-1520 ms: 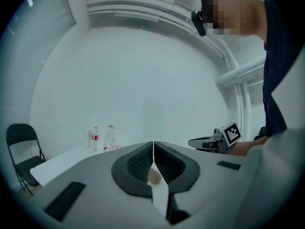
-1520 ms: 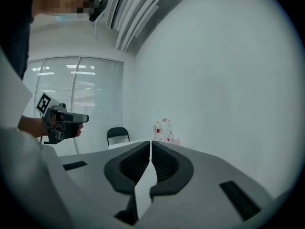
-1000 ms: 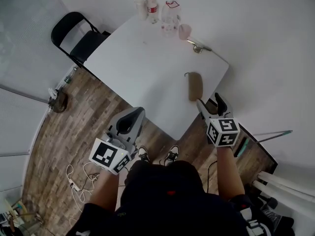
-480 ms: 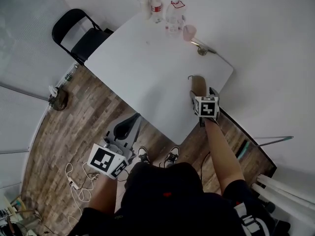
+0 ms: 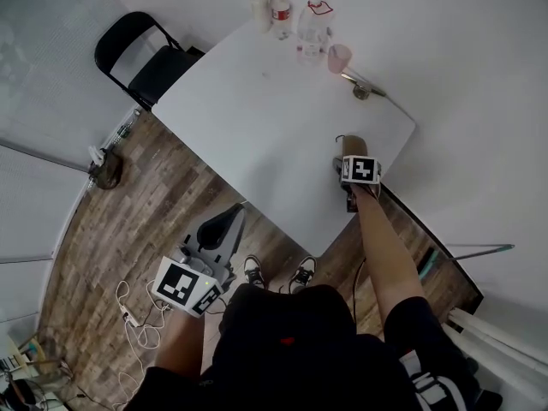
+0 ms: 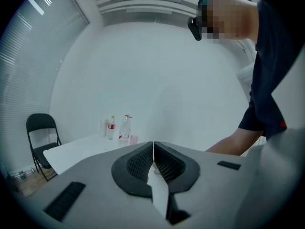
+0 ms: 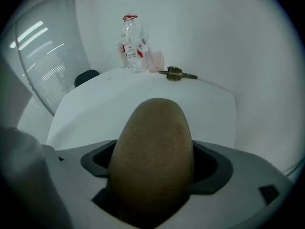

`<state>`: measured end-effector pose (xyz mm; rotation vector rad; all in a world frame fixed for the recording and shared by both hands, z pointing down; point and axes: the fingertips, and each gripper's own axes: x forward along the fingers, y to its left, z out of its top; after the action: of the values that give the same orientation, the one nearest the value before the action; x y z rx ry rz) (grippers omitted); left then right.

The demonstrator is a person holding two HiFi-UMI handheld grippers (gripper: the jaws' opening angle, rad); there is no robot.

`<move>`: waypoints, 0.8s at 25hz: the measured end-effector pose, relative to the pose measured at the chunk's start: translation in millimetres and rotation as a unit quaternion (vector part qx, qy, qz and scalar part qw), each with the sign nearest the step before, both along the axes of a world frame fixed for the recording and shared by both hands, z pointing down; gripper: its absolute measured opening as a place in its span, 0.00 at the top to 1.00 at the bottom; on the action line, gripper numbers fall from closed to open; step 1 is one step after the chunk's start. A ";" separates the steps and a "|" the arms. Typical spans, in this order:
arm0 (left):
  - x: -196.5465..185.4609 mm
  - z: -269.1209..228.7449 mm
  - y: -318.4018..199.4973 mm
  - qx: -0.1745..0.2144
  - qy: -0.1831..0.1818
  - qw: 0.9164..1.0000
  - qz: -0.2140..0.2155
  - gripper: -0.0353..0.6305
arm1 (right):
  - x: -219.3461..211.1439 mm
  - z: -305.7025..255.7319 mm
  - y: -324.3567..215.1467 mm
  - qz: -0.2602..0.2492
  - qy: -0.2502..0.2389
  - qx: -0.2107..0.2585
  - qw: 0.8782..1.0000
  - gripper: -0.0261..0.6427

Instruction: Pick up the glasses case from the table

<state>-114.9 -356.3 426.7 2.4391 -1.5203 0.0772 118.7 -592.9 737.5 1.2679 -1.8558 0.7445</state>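
The brown oval glasses case (image 5: 353,145) lies near the right edge of the white table (image 5: 257,110). My right gripper (image 5: 350,162) is down over its near end, pointing steeply down. In the right gripper view the case (image 7: 153,151) fills the space between the jaws, which are opening; dark gaps show between the pads and its sides, so the pads do not press on it. My left gripper (image 5: 223,223) hangs over the wooden floor in front of the table, away from the case. Its jaws (image 6: 153,160) meet with nothing between them.
At the table's far end stand two bottles (image 5: 280,11) (image 5: 312,31), a pink cup (image 5: 339,56) and a small metal object (image 5: 364,88). A black folding chair (image 5: 141,54) stands at the table's left corner. Cables (image 5: 137,315) lie on the floor.
My right gripper came down from beyond the table's near edge onto the case and its jaws spread around it. The left gripper sank slightly.
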 end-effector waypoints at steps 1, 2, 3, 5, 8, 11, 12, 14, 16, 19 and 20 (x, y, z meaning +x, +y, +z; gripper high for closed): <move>-1.8 0.0 1.4 0.000 0.000 1.000 -0.001 0.91 | 0.1 1.5 0.0 0.006 -0.003 -0.002 1.000 0.32; -3.4 0.3 3.0 0.000 0.000 1.000 -0.002 0.91 | 0.3 1.7 0.2 0.009 -0.005 -0.001 1.000 0.32; -4.9 1.3 4.5 -0.001 0.000 1.000 -0.002 0.91 | 0.7 1.4 0.1 0.010 -0.005 0.002 1.000 0.32; -7.7 4.6 6.7 -0.002 0.000 1.000 -0.002 0.91 | 1.4 0.7 0.8 0.009 -0.004 0.009 1.000 0.32; -10.4 5.1 11.8 -0.001 0.001 1.000 -0.001 0.91 | -2.0 -9.1 11.5 -0.008 -0.008 0.021 1.000 0.33; -9.9 0.1 12.9 0.006 -0.001 1.000 0.005 0.91 | -10.6 -36.0 23.2 -0.032 -0.028 0.055 0.998 0.33; -9.0 -1.5 12.7 0.007 -0.001 1.000 0.008 0.91 | -14.1 -45.9 27.1 -0.041 -0.037 0.069 0.996 0.33; -6.2 -4.9 14.0 0.011 -0.002 1.000 0.014 0.91 | -21.9 -69.1 36.3 -0.060 -0.059 0.098 0.992 0.33; -3.7 -9.3 17.0 0.016 -0.002 1.000 0.019 0.91 | -30.1 -101.8 46.9 -0.071 -0.083 0.131 0.985 0.33; -2.7 -16.2 22.0 0.023 -0.007 0.999 0.026 0.91 | -43.1 -156.9 67.6 -0.078 -0.126 0.173 0.974 0.33; -2.9 -18.6 22.9 0.025 -0.010 0.999 0.026 0.91 | -46.8 -174.9 75.3 -0.078 -0.139 0.184 0.970 0.33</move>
<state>-117.8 -333.4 408.2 2.5262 -1.4841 0.0754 72.0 -517.6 562.5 1.2680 -2.3775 0.5286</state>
